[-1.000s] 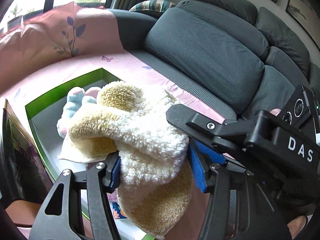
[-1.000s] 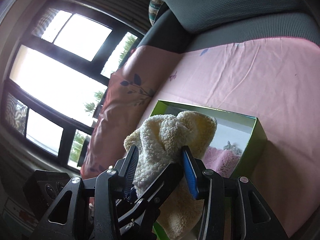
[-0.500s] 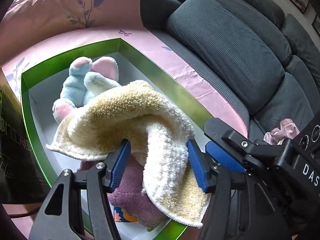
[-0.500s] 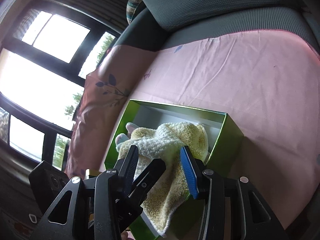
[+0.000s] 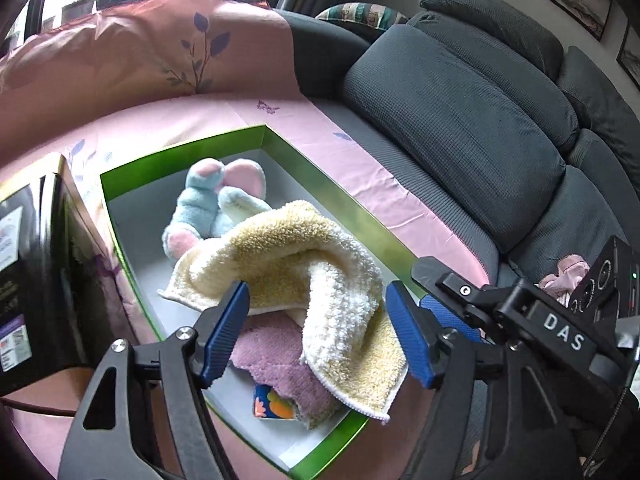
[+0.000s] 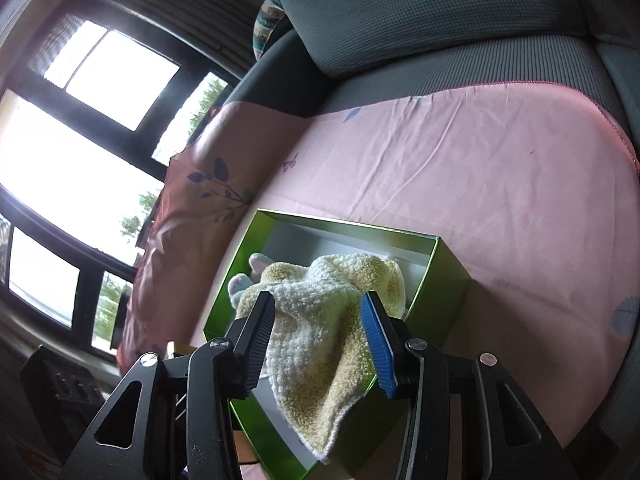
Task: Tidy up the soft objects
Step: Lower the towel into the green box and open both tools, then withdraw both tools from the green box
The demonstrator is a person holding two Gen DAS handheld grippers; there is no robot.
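1. The left gripper (image 5: 318, 330) is letting go: its blue pads, which pinched the fleece a second ago, are spreading, and a gap now shows on both sides of the cream towel (image 5: 320, 280).
2. That towel, bunched and lifted above the rim a second ago, has dropped into the green box (image 5: 180, 148). It is draped over the box's contents, one corner hanging over the rim at 5 o'clock.
3. The blue-and-pink plush toy (image 5: 204, 208), barely peeking out before, now lies in plain sight at 11 o'clock of the towel, its near end tucked under the fleece.
4. Newly uncovered under the towel: a purple cloth (image 5: 276, 356), and a small patterned piece (image 5: 272, 404) at 6 o'clock.
5. The right gripper (image 6: 320, 340) has kept the same part-open spread throughout. From its own camera the towel sits between its fingers; whether the pads press it, I cannot tell.
6. In that view the box has slid upward and shows more of its white inside than a second ago.
7. The box rests on the pink sheet (image 5: 360, 168) over the grey sofa (image 5: 460, 120). A dark carton (image 5: 36, 280) stands at 9 o'clock of it.
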